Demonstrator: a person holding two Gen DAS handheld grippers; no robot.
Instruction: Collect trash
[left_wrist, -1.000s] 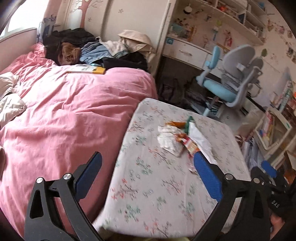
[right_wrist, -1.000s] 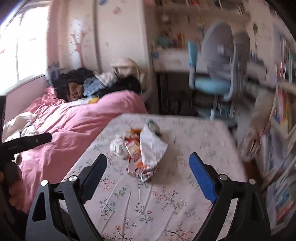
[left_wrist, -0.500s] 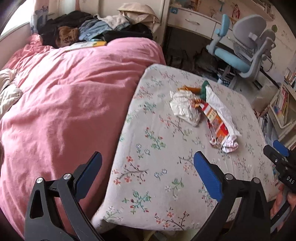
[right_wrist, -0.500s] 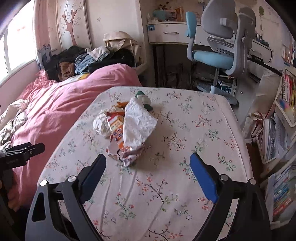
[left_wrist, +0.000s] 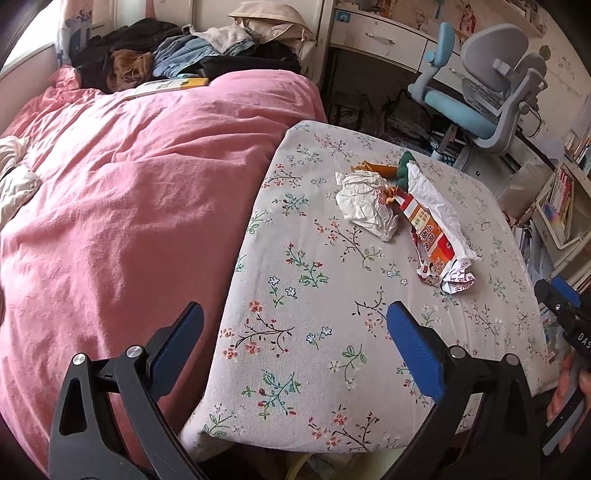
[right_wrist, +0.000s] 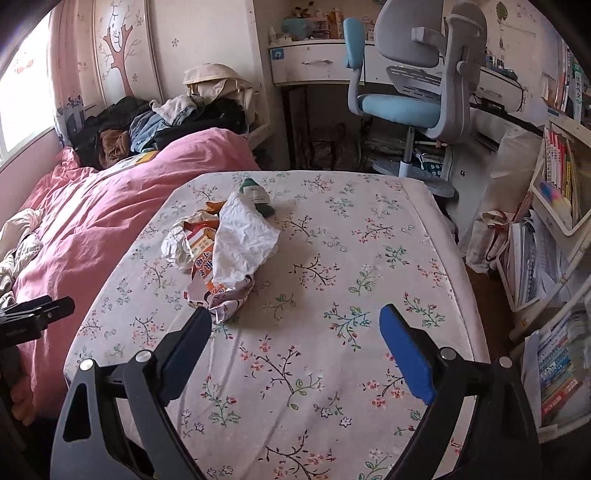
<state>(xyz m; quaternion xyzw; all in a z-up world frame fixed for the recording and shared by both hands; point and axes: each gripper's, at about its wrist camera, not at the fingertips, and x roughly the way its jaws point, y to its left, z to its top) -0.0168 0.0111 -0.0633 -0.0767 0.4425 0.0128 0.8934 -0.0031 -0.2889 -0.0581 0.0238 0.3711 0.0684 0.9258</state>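
A heap of trash lies on the floral-cloth table (left_wrist: 295, 332) (right_wrist: 332, 369): a crumpled white paper (left_wrist: 367, 201) (right_wrist: 173, 245), an orange-red snack wrapper (left_wrist: 430, 240) (right_wrist: 203, 258), a white bag (left_wrist: 436, 205) (right_wrist: 245, 240), a dark green packet (left_wrist: 404, 166) (right_wrist: 255, 194). My left gripper (left_wrist: 295, 339) is open above the table's near left edge, short of the heap. My right gripper (right_wrist: 295, 343) is open over the near table; its left fingertip (right_wrist: 194, 332) sits just before the wrapper's crumpled end. Nothing is held.
A bed with a pink duvet (left_wrist: 129, 184) (right_wrist: 92, 206) abuts the table's left side, with piled clothes (left_wrist: 184, 55) and a yellow book (left_wrist: 166, 86) at its far end. A blue-grey desk chair (right_wrist: 406, 92) and desk stand behind. Shelves with books (right_wrist: 554, 258) crowd the right.
Both cameras have tilted down and drawn closer to the table. The trash heap now sits nearer each gripper, and both stay open.
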